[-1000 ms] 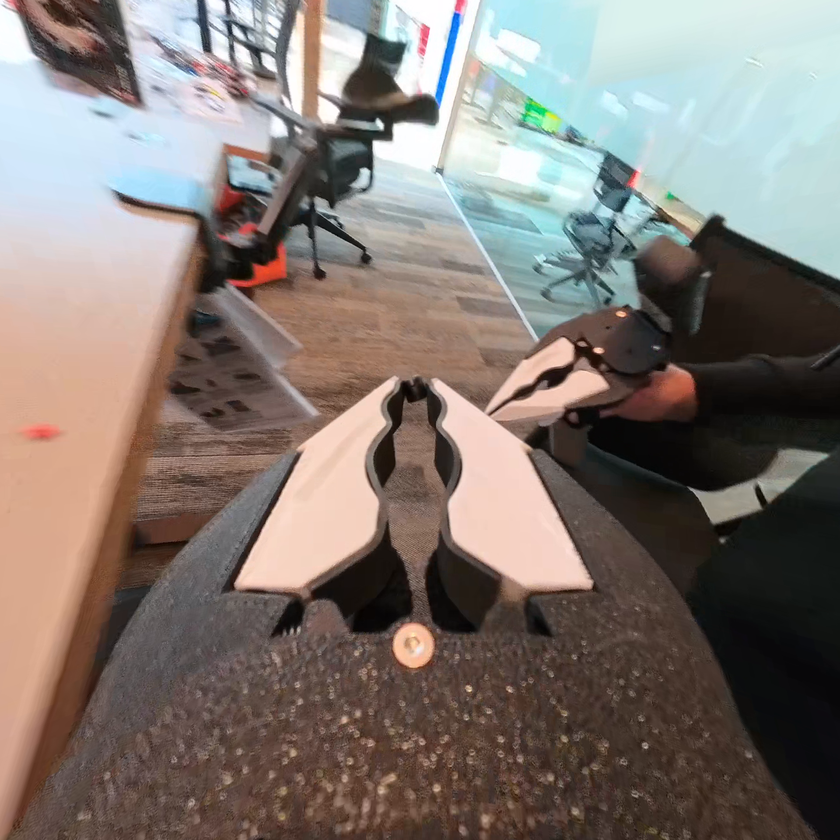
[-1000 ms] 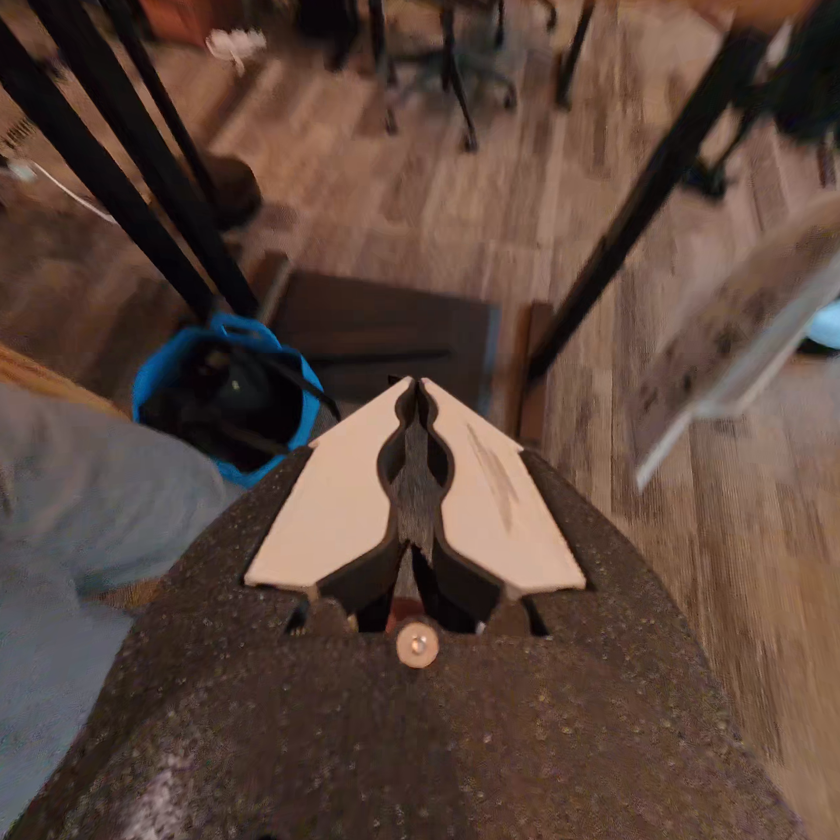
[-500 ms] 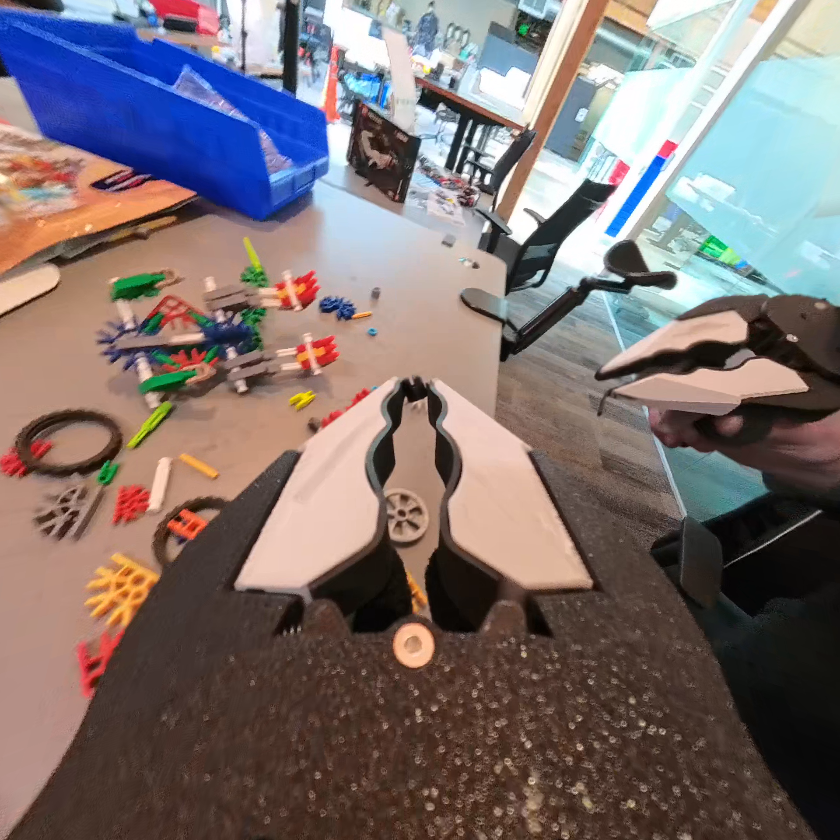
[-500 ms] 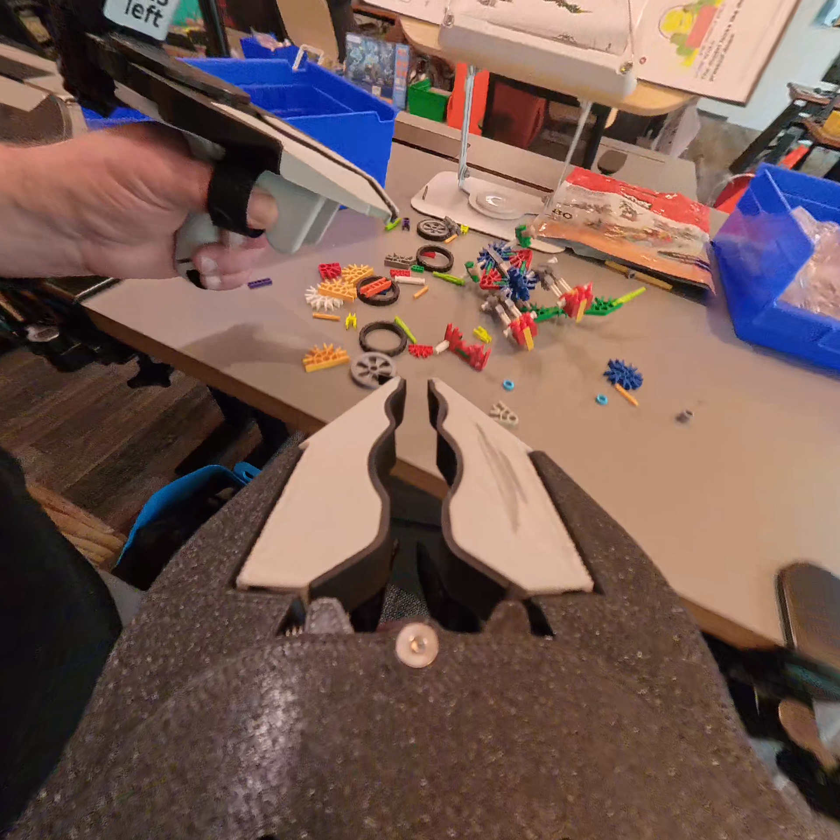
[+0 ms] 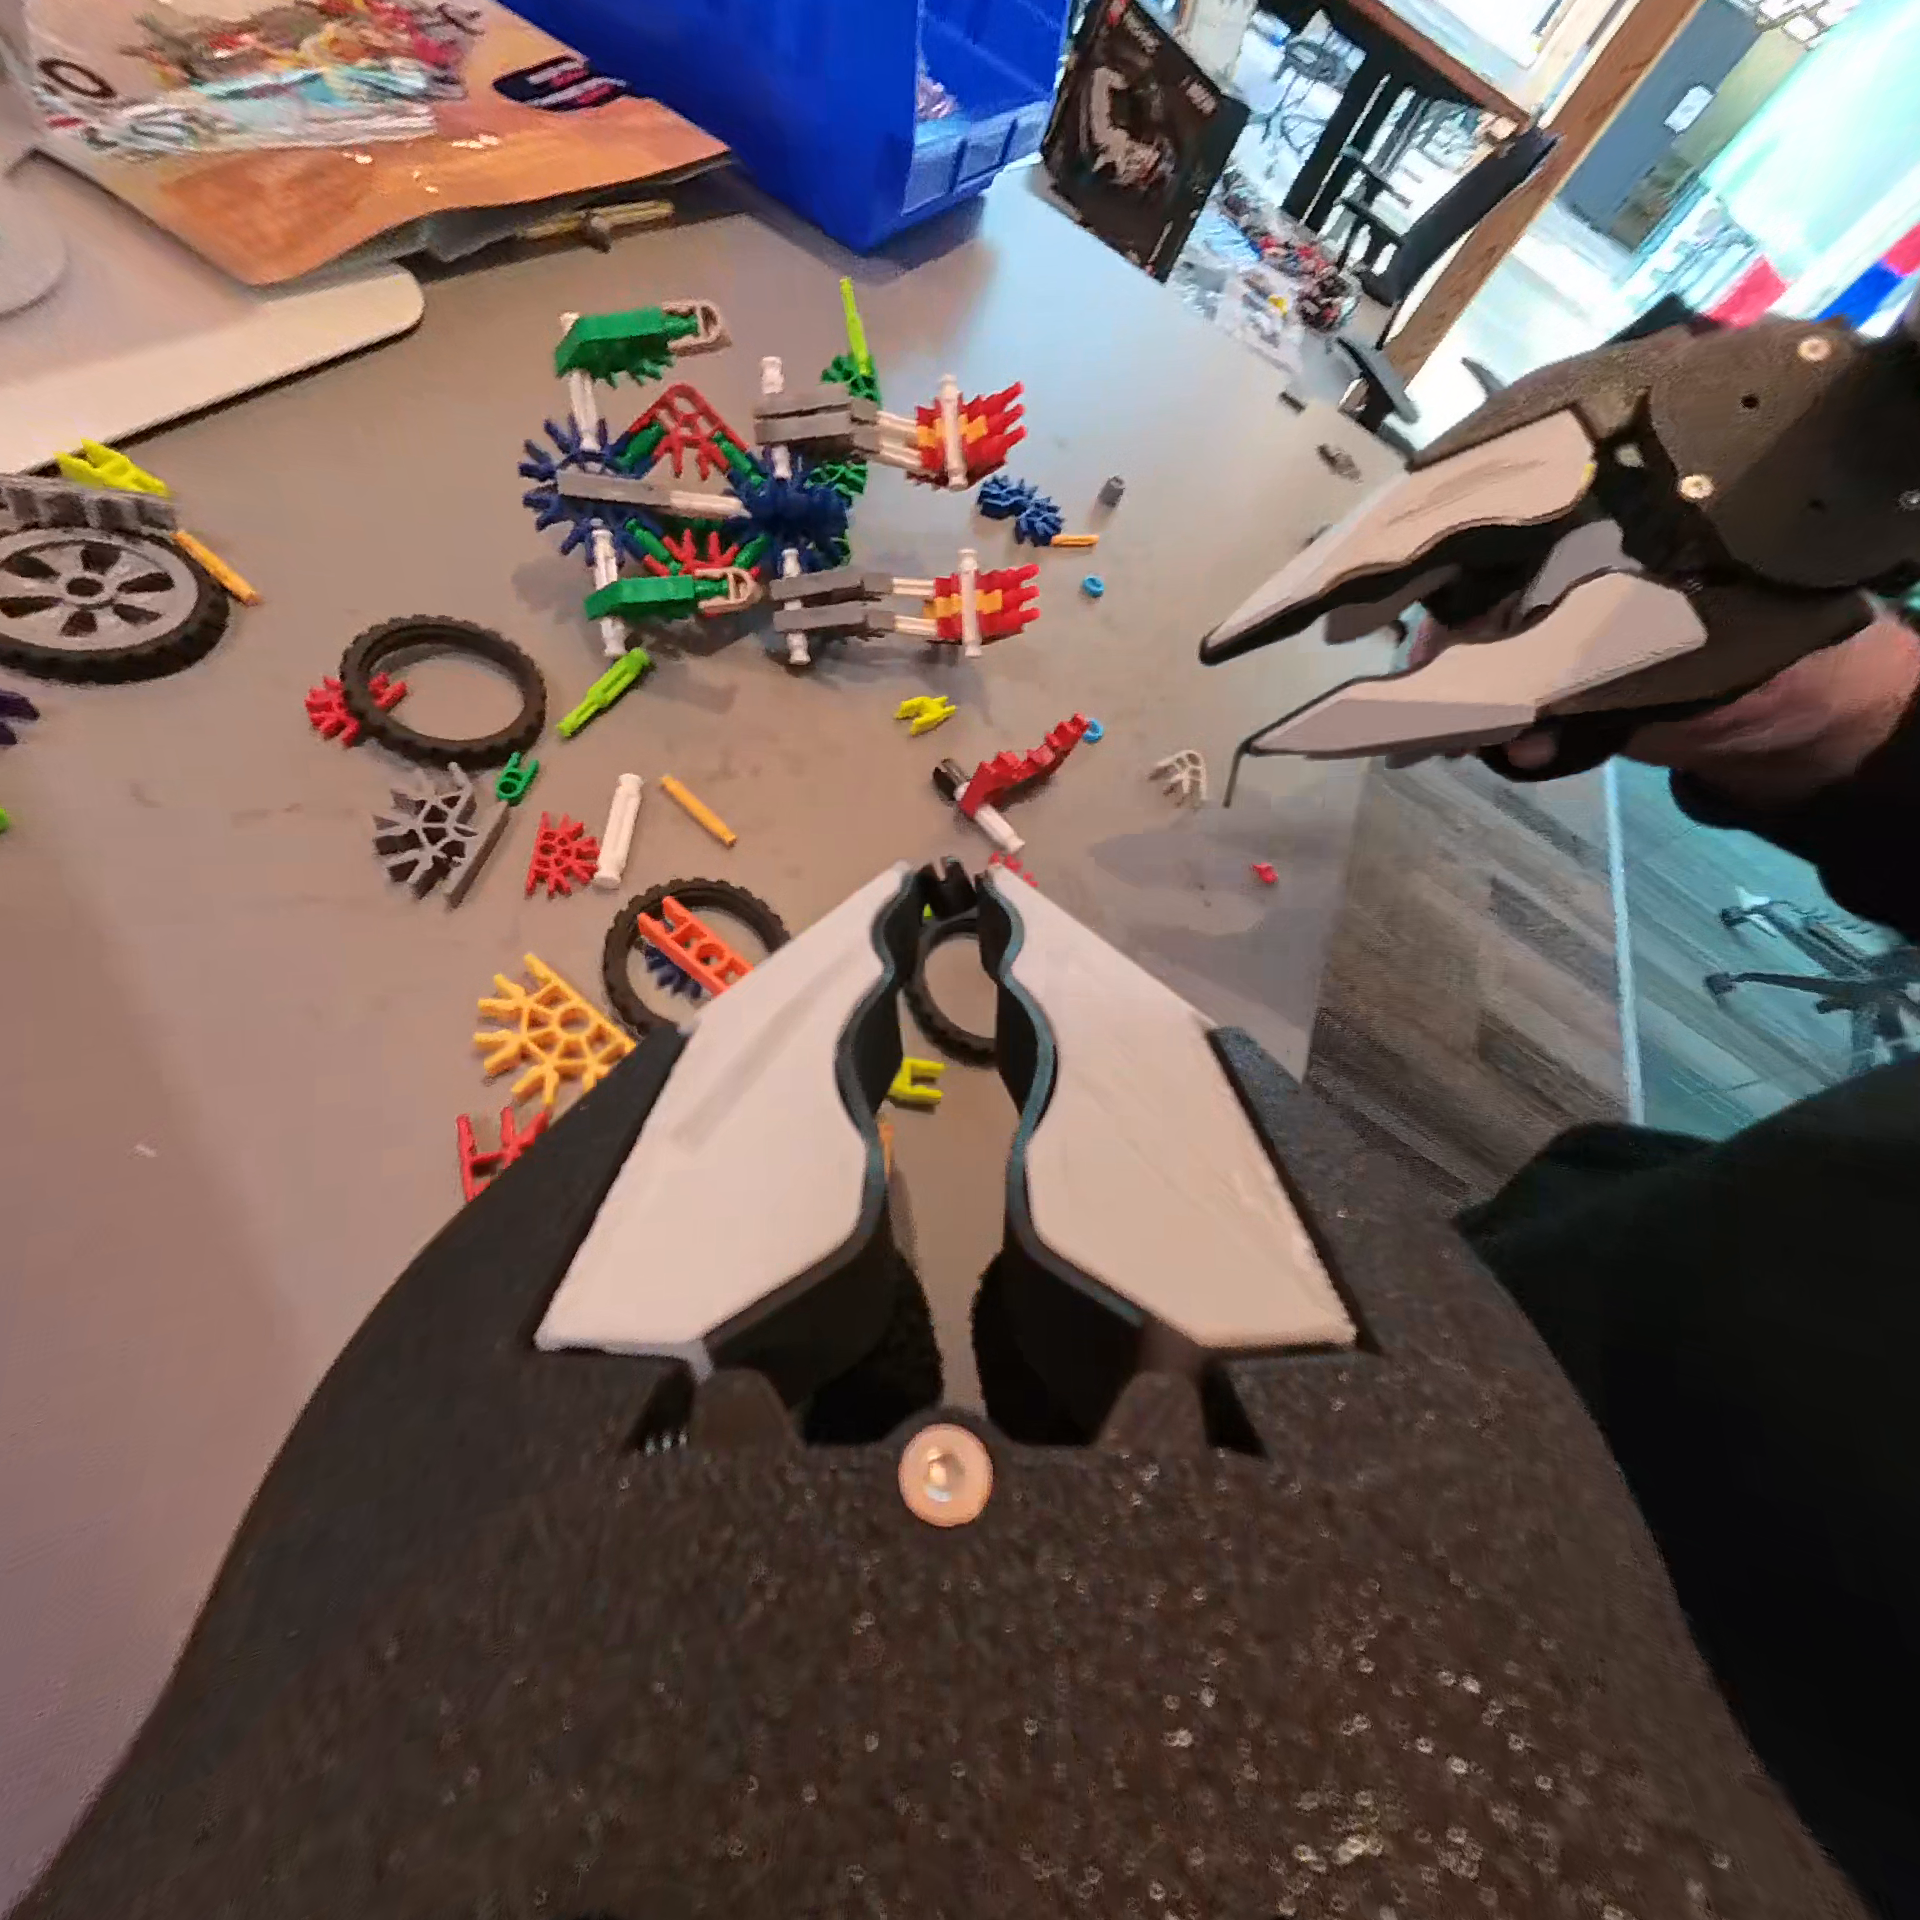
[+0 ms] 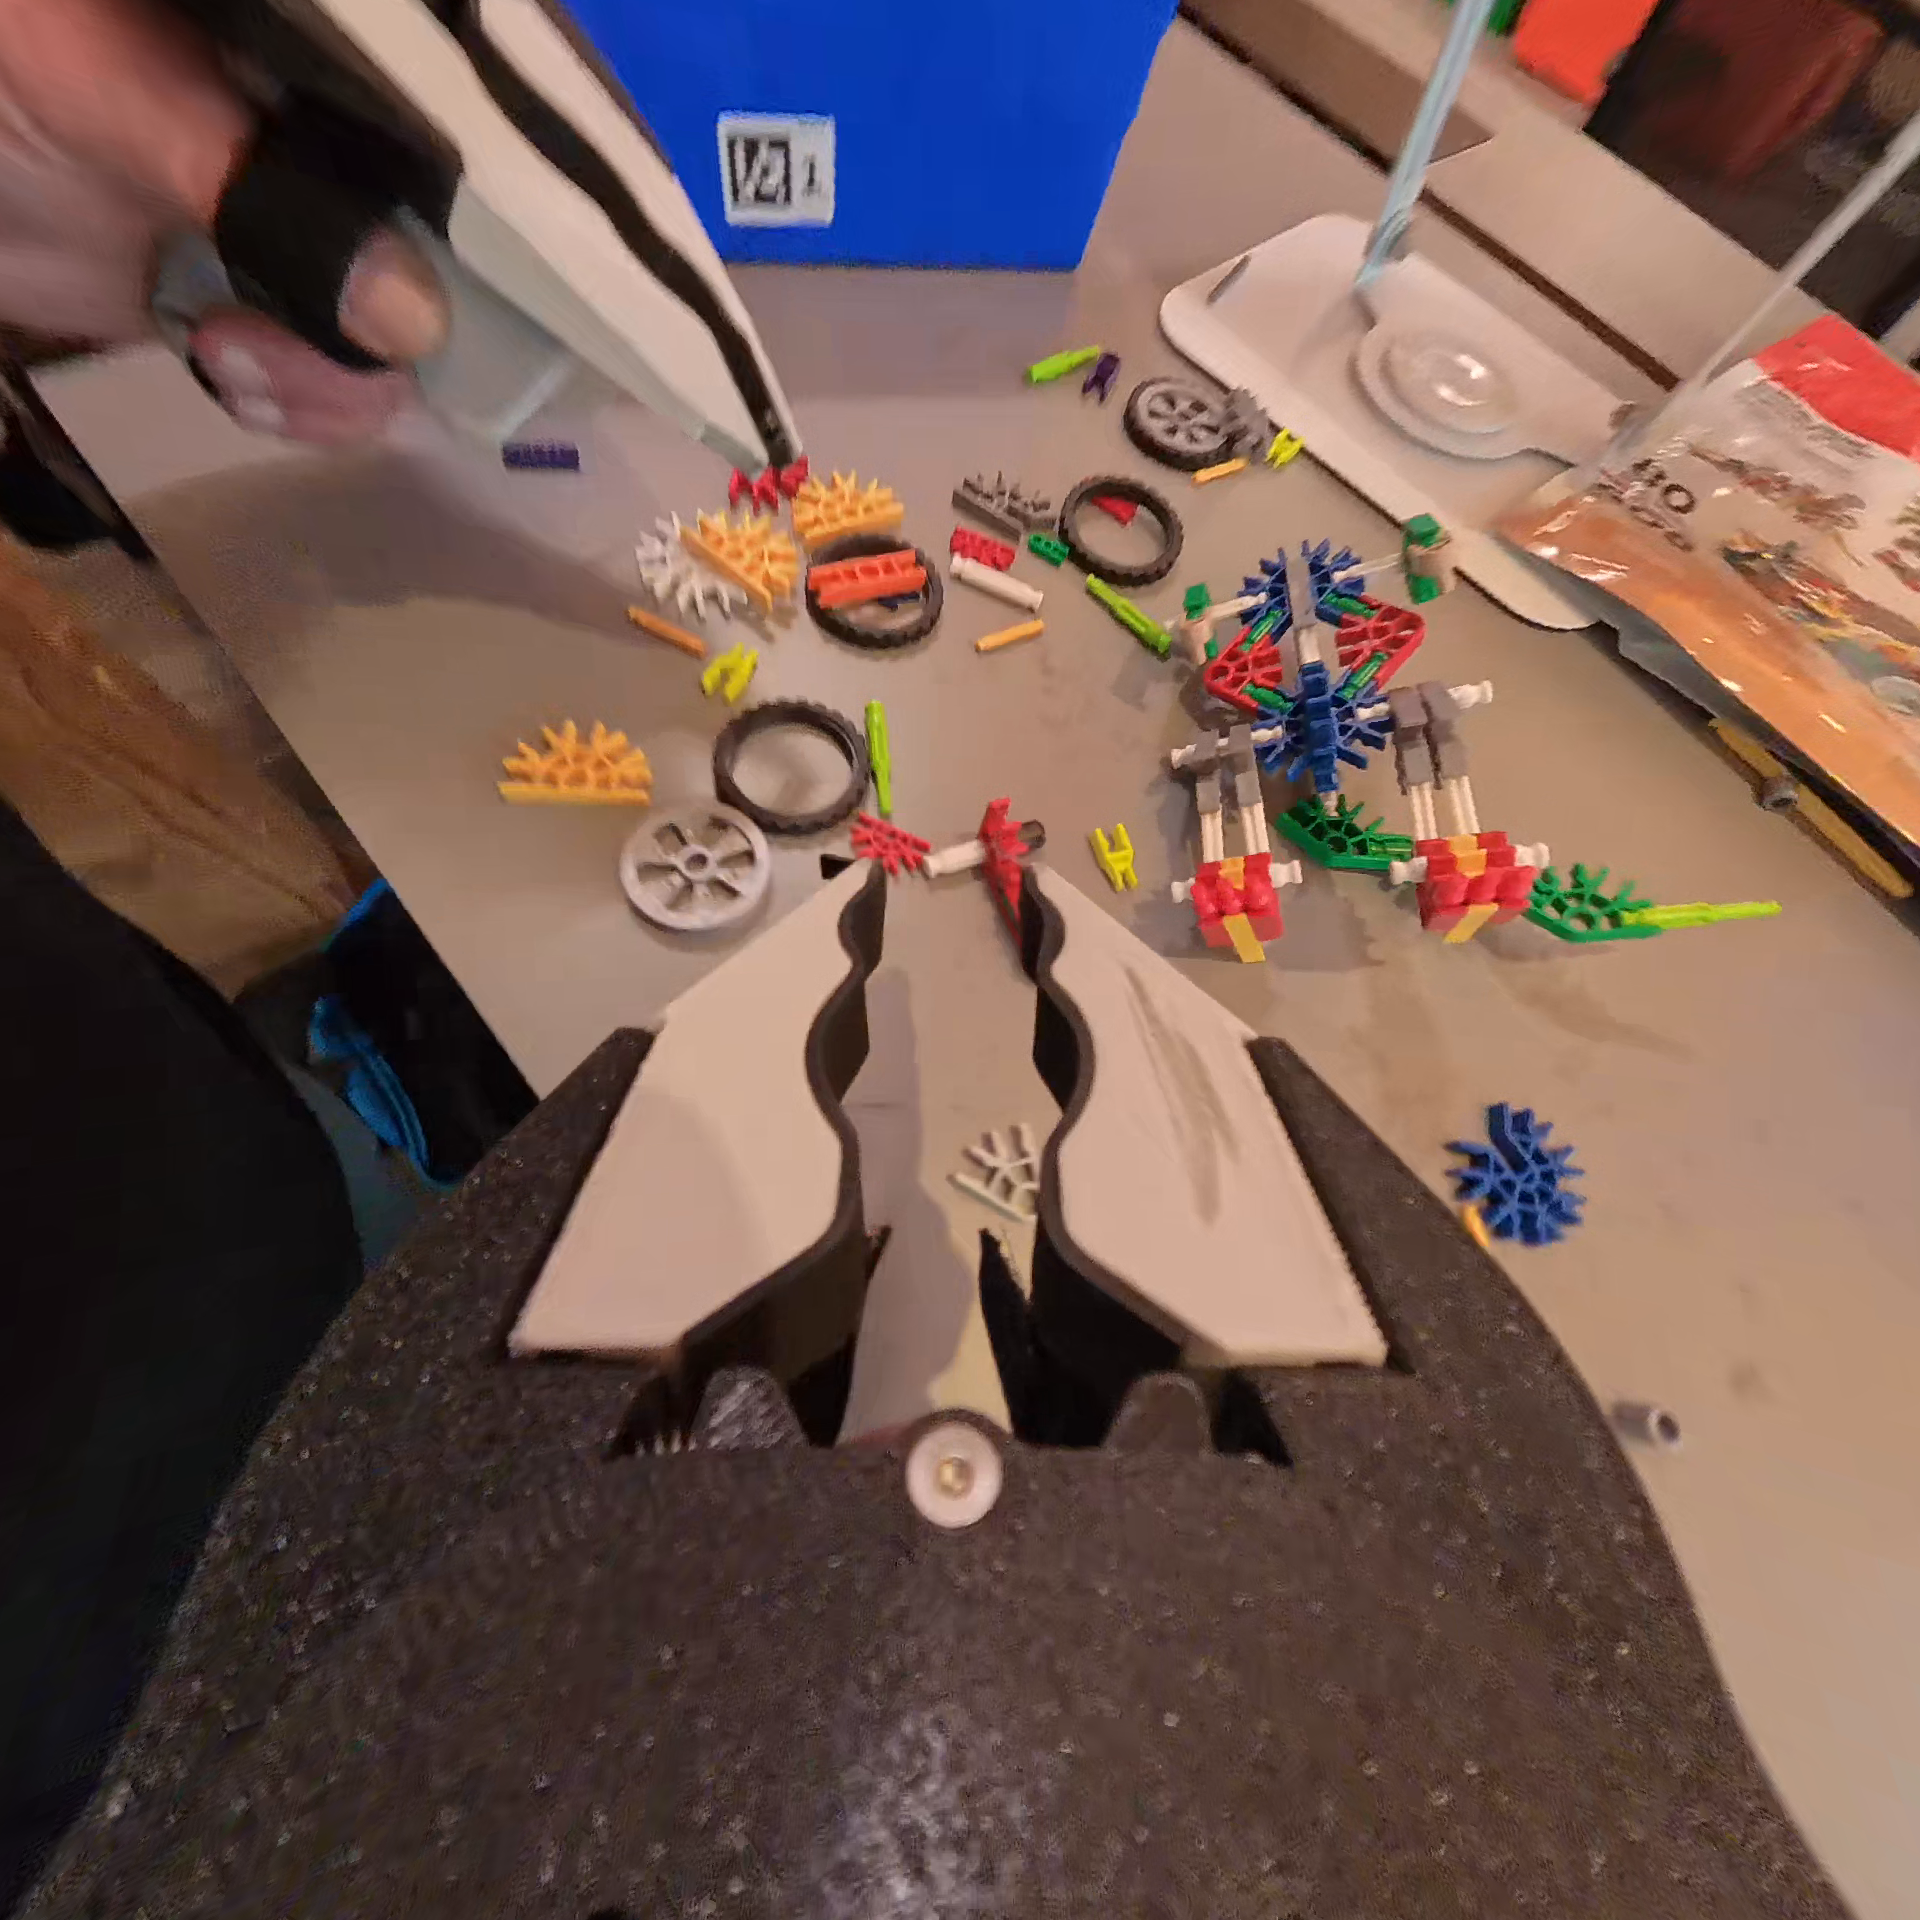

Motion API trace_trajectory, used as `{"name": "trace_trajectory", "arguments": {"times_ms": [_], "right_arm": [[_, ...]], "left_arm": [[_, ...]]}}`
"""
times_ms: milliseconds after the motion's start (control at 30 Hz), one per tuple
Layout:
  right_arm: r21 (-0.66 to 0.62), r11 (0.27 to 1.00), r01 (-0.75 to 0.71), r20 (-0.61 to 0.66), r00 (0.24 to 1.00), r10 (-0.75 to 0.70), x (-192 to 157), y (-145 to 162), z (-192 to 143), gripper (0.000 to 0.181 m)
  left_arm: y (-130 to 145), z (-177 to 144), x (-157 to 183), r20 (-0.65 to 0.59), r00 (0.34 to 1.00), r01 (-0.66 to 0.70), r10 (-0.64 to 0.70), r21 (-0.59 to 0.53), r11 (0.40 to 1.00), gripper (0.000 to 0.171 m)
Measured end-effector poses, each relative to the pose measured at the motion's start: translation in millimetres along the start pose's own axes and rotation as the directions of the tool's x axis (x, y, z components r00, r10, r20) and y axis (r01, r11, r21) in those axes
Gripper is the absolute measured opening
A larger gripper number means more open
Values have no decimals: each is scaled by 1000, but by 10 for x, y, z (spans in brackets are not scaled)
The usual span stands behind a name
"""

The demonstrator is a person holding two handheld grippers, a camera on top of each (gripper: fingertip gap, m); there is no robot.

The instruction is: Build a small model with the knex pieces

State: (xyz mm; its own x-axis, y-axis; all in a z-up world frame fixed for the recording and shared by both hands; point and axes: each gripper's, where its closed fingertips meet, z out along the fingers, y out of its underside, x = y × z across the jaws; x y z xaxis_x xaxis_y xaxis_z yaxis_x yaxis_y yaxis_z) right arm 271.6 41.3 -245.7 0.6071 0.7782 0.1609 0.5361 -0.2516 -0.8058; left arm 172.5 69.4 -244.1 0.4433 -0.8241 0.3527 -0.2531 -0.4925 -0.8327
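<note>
My left gripper (image 5: 948, 883) hangs nearly closed and empty above a black tyre ring (image 5: 940, 997) on the grey table (image 5: 208, 1039). My right gripper (image 6: 951, 883) is open and empty, its tips near a red connector piece (image 6: 1003, 842).

Left gripper (image 5: 951, 881), fingers drawn together at the tips and empty, hovers over a grey surface (image 5: 208, 1039) strewn with plastic construction pieces. A black tyre (image 5: 940, 1003) and a yellow clip (image 5: 916, 1081) lie flat below, seen through the gap between its fingers; a second tyre with an orange piece inside (image 5: 694, 951) lies just left of them. Right gripper (image 6: 953, 883), fingers parted and empty, points at a red connector on a white rod (image 6: 992, 847) just beyond its tips, with a pale grey connector (image 6: 1003, 1174) flat between its fingers. A multicoloured assembled model (image 6: 1320, 717) lies farther ahead to the right.
</note>
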Motion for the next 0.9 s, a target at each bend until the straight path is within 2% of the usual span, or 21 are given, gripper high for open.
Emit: {"name": "trace_trajectory", "arguments": {"times_ms": [67,200,300,400,533,667,800,900], "right_arm": [[-30,999,37,68,997,-35,66,102,100,26],[-3,998,56,186,981,-55,187,106,154,26],[13,997,74,251,965,-75,253,118,152,26],[26,997,78,294,952,-83,320,168,131,25],[9,996,87,335,938,-85,341,299,121,21],[-6,995,102,352,931,-93,348,412,94,22],[-10,1000,19,351,936,-14,401,469,91,22],[-3,1000,22,341,940,-20,392,494,97,22]], "left_arm": [[-28,104,7,18,1000,7,-7,-18,1000,8],[-109,420,117,-8,999,49,-50,-40,998,8],[-151,627,229,-30,999,33,-34,-57,998,9],[-118,746,271,6,1000,2,-2,-96,995,9],[-30,748,137,104,994,-21,38,-162,987,9],[-17,651,-15,180,982,-19,53,-181,983,8],[58,651,-103,201,978,-9,50,-204,979,9],[116,684,-148,226,970,-36,93,-244,969,9]]}}
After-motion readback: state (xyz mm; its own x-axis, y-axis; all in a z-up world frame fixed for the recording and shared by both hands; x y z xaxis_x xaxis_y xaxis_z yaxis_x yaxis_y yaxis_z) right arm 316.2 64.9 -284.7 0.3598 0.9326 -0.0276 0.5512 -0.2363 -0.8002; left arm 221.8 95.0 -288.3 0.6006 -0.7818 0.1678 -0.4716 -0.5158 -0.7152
